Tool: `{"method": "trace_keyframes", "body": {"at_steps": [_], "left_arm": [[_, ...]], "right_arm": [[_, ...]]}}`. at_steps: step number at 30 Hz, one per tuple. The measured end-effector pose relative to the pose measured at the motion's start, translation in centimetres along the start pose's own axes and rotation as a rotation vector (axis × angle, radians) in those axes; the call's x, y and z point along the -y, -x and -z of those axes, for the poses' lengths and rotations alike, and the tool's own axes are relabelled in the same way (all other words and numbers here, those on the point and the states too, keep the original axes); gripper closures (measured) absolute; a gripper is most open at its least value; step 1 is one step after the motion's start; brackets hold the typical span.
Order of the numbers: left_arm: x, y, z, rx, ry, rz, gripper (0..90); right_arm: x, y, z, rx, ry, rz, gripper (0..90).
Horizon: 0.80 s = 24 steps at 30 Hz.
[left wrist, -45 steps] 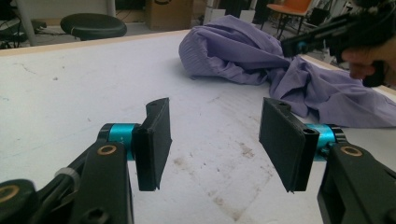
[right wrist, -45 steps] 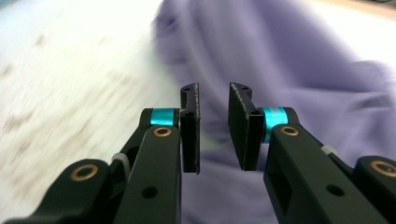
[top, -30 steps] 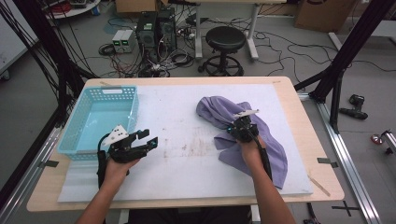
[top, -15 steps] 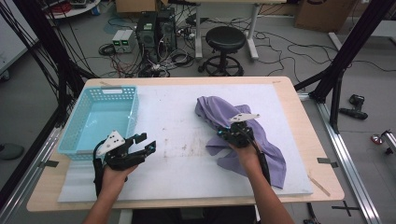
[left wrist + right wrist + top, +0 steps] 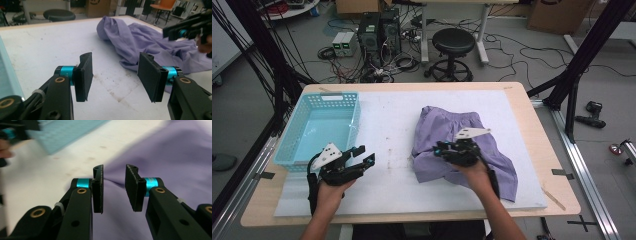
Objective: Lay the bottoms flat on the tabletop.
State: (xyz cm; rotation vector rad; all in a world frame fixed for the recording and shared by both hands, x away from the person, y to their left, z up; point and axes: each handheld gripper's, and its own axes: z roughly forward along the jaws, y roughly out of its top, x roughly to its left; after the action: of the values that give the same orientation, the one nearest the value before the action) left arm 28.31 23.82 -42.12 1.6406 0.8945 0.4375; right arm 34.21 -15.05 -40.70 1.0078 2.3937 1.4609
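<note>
From the high view, a light blue basket stands empty at the left of the white table, well apart from the purple cloth lying crumpled right of the middle. Behind the table are a black stool and tangled cables on the floor. The left gripper hovers over bare table just beside the basket, jaws apart and empty. The right gripper sits over the cloth's near-left part.

In the left gripper view, the jaws stand wide with only stained table between them; the cloth is heaped ahead, bunched in soft folds, with nothing between it and the gripper.

In the right gripper view, the right gripper has just been opening; its jaws are apart above the cloth, nothing pinched between them.
</note>
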Motion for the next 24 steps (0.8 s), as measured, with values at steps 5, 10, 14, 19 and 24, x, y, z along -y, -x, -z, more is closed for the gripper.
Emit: {"method": "trace_keyframes", "body": {"at_steps": [5,10,14,19,24], "left_arm": [[0.2,0.5,-2.2,0.023,-0.052,0.037,46.8],[0.1,1.5,-6.7,0.075,-0.112,0.079,45.6],[-0.5,2.2,-10.7,0.078,-0.178,0.088,43.7],[-0.9,3.2,-15.1,0.067,-0.314,0.073,40.8],[-0.2,3.8,-16.5,0.037,-0.408,-0.019,66.6]], "right_arm": [[2.4,3.4,4.4,0.205,-0.038,-0.05,64.3],[5.0,6.2,7.6,0.357,-0.079,-0.099,53.8],[6.5,7.6,9.5,0.433,-0.14,-0.078,50.1],[8.6,9.3,11.2,0.443,-0.169,-0.154,49.8],[9.4,9.4,10.7,0.401,-0.22,-0.159,56.0]]}}
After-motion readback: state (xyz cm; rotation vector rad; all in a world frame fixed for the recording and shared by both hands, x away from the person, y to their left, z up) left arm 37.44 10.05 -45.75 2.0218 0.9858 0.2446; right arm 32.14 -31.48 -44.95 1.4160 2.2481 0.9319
